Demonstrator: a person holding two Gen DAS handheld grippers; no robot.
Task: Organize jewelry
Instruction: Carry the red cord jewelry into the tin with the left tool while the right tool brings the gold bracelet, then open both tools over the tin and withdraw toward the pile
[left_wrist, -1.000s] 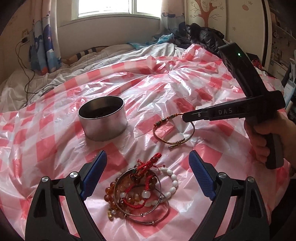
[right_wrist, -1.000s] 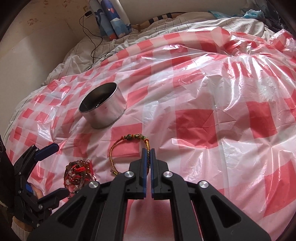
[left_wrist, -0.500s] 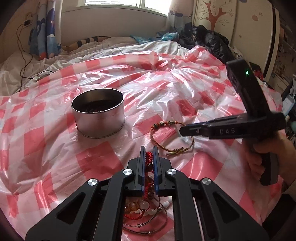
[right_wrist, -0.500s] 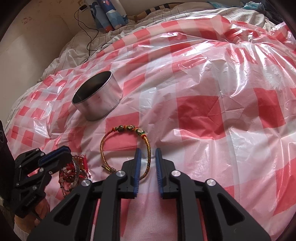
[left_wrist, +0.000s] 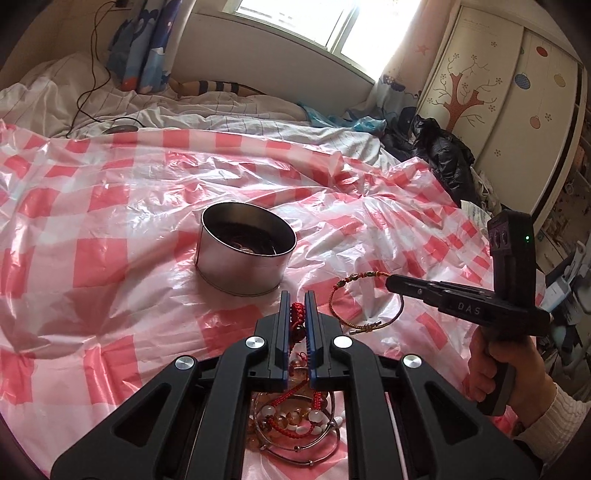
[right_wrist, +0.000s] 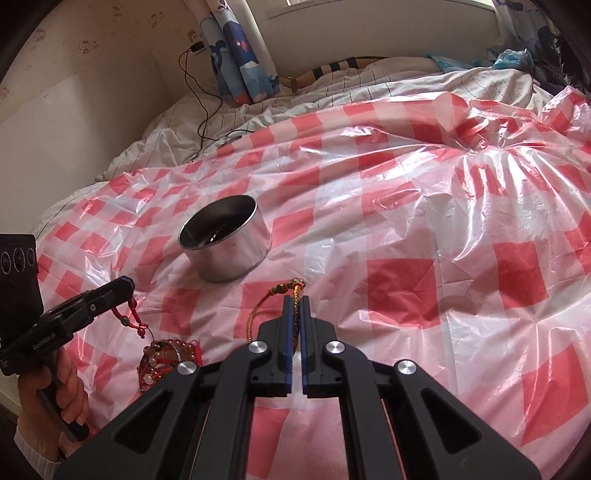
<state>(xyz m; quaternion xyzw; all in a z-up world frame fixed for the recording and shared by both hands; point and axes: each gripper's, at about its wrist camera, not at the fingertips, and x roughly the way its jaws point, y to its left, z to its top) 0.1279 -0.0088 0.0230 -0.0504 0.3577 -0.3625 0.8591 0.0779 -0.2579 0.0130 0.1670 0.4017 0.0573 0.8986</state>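
Observation:
In the left wrist view my left gripper (left_wrist: 297, 295) is shut on a red knotted cord bracelet (left_wrist: 297, 314). The cord rises from a pile of bead bracelets and metal bangles (left_wrist: 295, 421) lying under the fingers. My right gripper (right_wrist: 295, 300) is shut on a gold braided bracelet (right_wrist: 275, 291), whose loop hangs down to the sheet. From the left wrist that bracelet (left_wrist: 341, 291) trails from the right gripper (left_wrist: 390, 281). A round metal tin (left_wrist: 242, 271) stands just beyond both, with dark items inside. The right wrist view shows the tin (right_wrist: 229, 258), the left gripper (right_wrist: 126, 284) and the pile (right_wrist: 166, 356).
A crinkled red-and-white checked plastic sheet (left_wrist: 110, 258) covers the bed. White bedding (right_wrist: 332, 92) and a black cable (right_wrist: 205, 110) lie behind it. Dark clothes (left_wrist: 443, 155) are heaped by a wardrobe (left_wrist: 498, 92) at the right. A hand (left_wrist: 506, 373) holds the right gripper's handle.
My left gripper went from wide open over the pile to shut on the red cord, then swung toward the tin. The right gripper opened a little and shut again on the gold bracelet.

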